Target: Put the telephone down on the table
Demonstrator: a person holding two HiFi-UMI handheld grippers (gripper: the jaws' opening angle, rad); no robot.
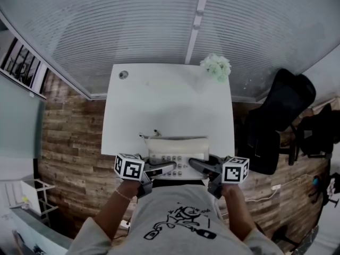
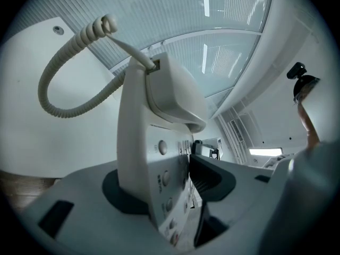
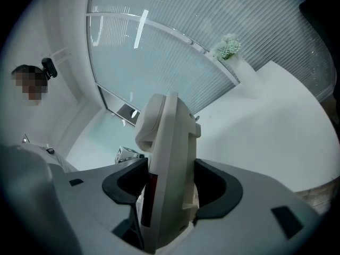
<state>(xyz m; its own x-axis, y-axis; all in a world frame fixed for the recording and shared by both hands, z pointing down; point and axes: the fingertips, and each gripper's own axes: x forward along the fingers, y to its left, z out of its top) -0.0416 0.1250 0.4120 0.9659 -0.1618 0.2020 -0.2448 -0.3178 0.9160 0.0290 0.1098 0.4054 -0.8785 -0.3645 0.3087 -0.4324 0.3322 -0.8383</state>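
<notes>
A person seen from above holds a cream desk telephone (image 1: pixel 178 152) by its two ends over the near edge of a white counter (image 1: pixel 164 100). The left gripper (image 1: pixel 169 167) has its jaws clamped on the phone's left end, one pad on the keypad face and one on the underside. The right gripper (image 1: pixel 193 164) has its jaws clamped across the right end. Whether the phone's base touches the counter cannot be told. The handset (image 2: pixel 175 94) lies in its cradle, and a coiled cord (image 2: pixel 58 68) loops out from it. White flowers (image 1: pixel 216 66) stand at the counter's far right corner. A black chair (image 1: pixel 281 116) stands to the right on the wood floor (image 1: pixel 69 137).
</notes>
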